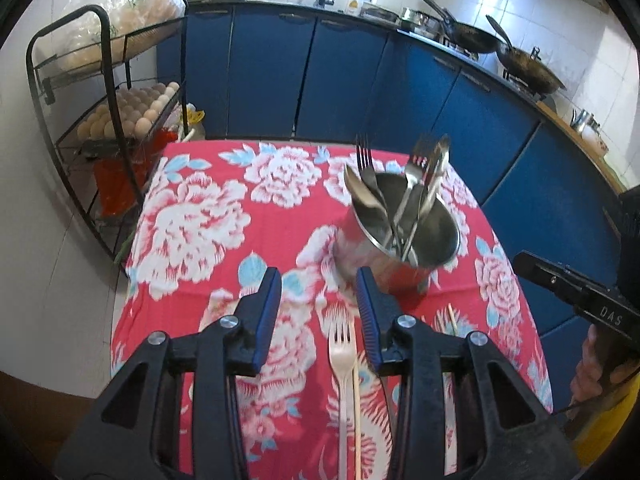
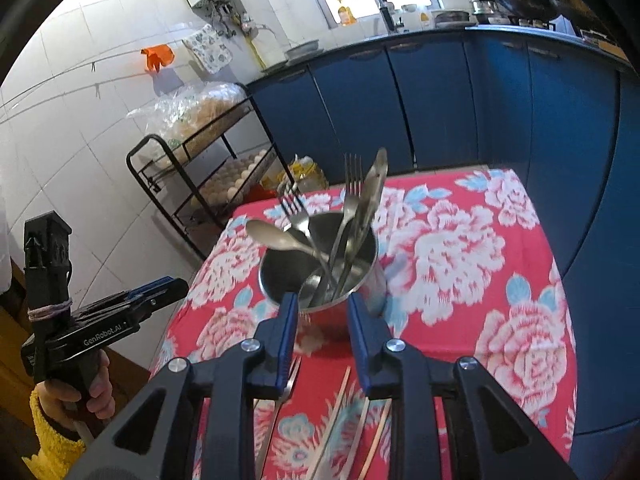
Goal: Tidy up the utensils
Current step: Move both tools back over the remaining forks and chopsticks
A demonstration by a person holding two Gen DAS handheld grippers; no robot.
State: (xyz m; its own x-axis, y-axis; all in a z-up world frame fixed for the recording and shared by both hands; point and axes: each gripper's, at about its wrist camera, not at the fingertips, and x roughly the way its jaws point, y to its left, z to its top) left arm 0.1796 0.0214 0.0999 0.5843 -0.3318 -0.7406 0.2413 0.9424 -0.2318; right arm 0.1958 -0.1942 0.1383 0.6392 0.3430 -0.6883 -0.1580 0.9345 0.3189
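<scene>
A steel cup (image 1: 404, 236) stands on the red flowered tablecloth (image 1: 200, 216) and holds several forks and spoons. My left gripper (image 1: 318, 300) hovers just short of the cup, open, with nothing between its pads. Below it on the cloth lie a pale fork (image 1: 342, 356) and a chopstick (image 1: 356, 408). In the right wrist view, my right gripper (image 2: 322, 320) is open and empty in front of the cup (image 2: 320, 264). Under it lie a fork (image 2: 280, 396) and several chopsticks (image 2: 334, 412). Each gripper shows at the edge of the other's view: the right gripper (image 1: 524, 262) and the left gripper (image 2: 176, 284).
A black wire rack (image 1: 104, 92) with trays of eggs and bagged bread stands left of the table. Blue cabinets (image 1: 340, 80) run behind it, with woks (image 1: 480, 40) on the stove. A hand in a yellow sleeve (image 2: 56, 436) holds the left gripper.
</scene>
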